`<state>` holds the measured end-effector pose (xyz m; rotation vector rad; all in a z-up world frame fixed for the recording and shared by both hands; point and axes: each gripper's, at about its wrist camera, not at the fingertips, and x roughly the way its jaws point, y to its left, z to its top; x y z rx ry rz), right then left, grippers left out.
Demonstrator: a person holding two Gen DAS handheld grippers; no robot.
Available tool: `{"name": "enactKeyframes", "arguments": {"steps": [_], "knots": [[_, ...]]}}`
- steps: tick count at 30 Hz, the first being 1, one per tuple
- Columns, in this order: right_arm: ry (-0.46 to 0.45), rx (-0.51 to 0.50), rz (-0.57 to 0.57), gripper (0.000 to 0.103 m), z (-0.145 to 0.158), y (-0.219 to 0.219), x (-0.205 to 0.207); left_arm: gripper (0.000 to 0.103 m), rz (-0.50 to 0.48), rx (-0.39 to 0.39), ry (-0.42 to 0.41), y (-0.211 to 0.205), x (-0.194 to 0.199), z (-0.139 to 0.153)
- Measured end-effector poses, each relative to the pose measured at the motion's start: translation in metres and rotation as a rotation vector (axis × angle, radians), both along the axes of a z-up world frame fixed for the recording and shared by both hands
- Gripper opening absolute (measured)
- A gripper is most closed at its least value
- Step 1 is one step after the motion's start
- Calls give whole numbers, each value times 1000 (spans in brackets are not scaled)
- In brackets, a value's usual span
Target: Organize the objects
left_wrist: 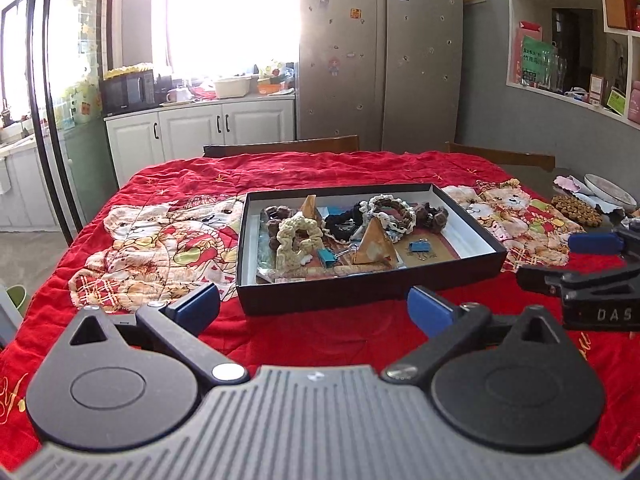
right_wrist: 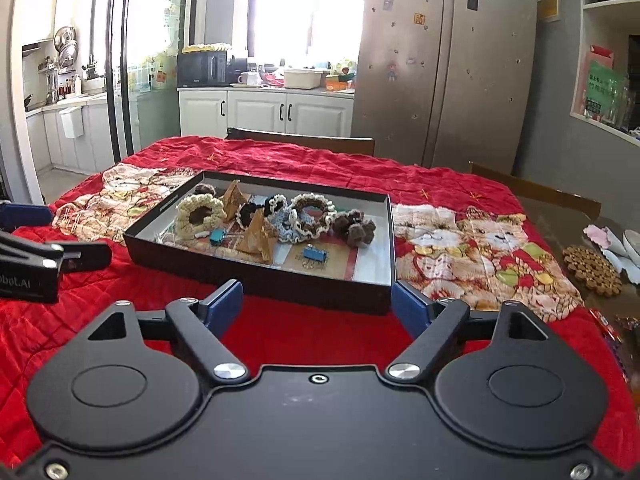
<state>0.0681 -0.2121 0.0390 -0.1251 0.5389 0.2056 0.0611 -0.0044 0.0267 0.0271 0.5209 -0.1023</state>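
Note:
A shallow black box (left_wrist: 352, 294) (right_wrist: 256, 278) lies on the red quilt. It holds crochet scrunchies: a cream one (left_wrist: 296, 236) (right_wrist: 200, 212), a black one (left_wrist: 344, 218), and a brown fuzzy one (right_wrist: 356, 226). It also holds two tan pyramid packets (left_wrist: 374, 246) (right_wrist: 258, 236) and blue binder clips (left_wrist: 422, 248) (right_wrist: 314, 254). My left gripper (left_wrist: 314, 308) is open and empty, just short of the box's near wall. My right gripper (right_wrist: 318, 306) is open and empty at the box's near right corner. Each gripper shows at the edge of the other's view.
A red quilt with bear prints (left_wrist: 160, 240) covers the table. A brown beaded trivet (right_wrist: 592, 268) and a white dish (left_wrist: 610, 190) sit at the table's right edge. Wooden chair backs (left_wrist: 288, 146) stand behind the table. Kitchen cabinets and a fridge lie beyond.

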Motion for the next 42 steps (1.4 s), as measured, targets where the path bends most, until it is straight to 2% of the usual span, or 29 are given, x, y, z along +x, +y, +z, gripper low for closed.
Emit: {"name": "enactKeyframes", "arguments": {"steps": [14, 30, 42], "knots": [[46, 16, -6, 83, -15, 1, -17, 103, -8, 18, 19, -4, -19, -7], [82, 43, -22, 84, -26, 0, -19, 103, 3, 5, 40, -7, -21, -15], [99, 47, -29, 84, -31, 1, -18, 103, -29, 11, 57, -13, -23, -19]]}}
